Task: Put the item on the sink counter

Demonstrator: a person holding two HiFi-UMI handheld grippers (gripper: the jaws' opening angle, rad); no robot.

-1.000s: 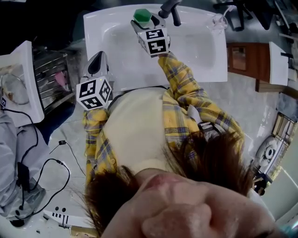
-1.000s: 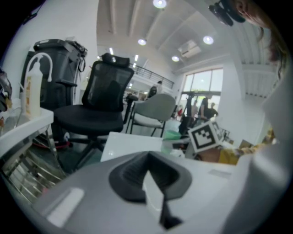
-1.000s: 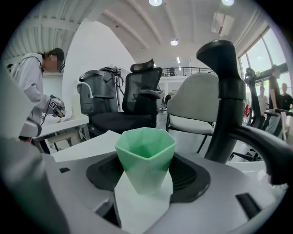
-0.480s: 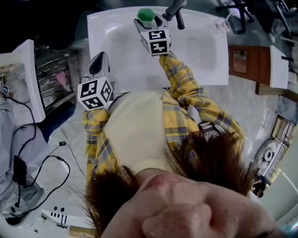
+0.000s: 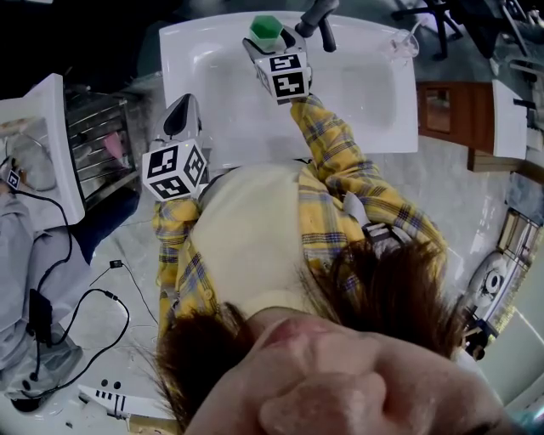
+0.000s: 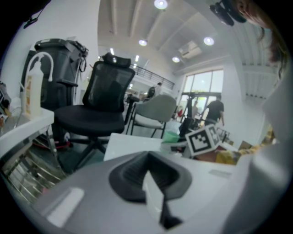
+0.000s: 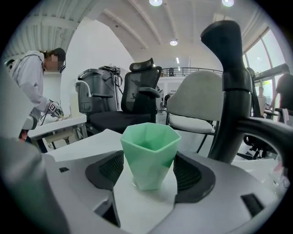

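A pale green faceted cup (image 5: 266, 27) stands upright on the back rim of the white sink counter (image 5: 183, 51), just left of the dark faucet (image 5: 313, 19). My right gripper (image 5: 264, 44) reaches over the basin, and its jaws sit on either side of the cup. In the right gripper view the cup (image 7: 150, 153) rests on the white surface, both pads close against its sides, the faucet (image 7: 229, 91) rising at right. My left gripper (image 5: 180, 109) hovers by the sink's front left corner, jaws together and nothing held (image 6: 149, 183).
A clear glass (image 5: 399, 41) sits on the sink's back right corner. At left are a metal rack (image 5: 93, 144) and a white table (image 5: 47, 127), where a person in grey (image 5: 17, 255) stands. A wooden cabinet (image 5: 450, 110) is at right. Office chairs (image 7: 137, 100) stand behind the sink.
The view shifted slightly to the right over the first half second. Relative to the sink, the cup and both grippers stay where they were.
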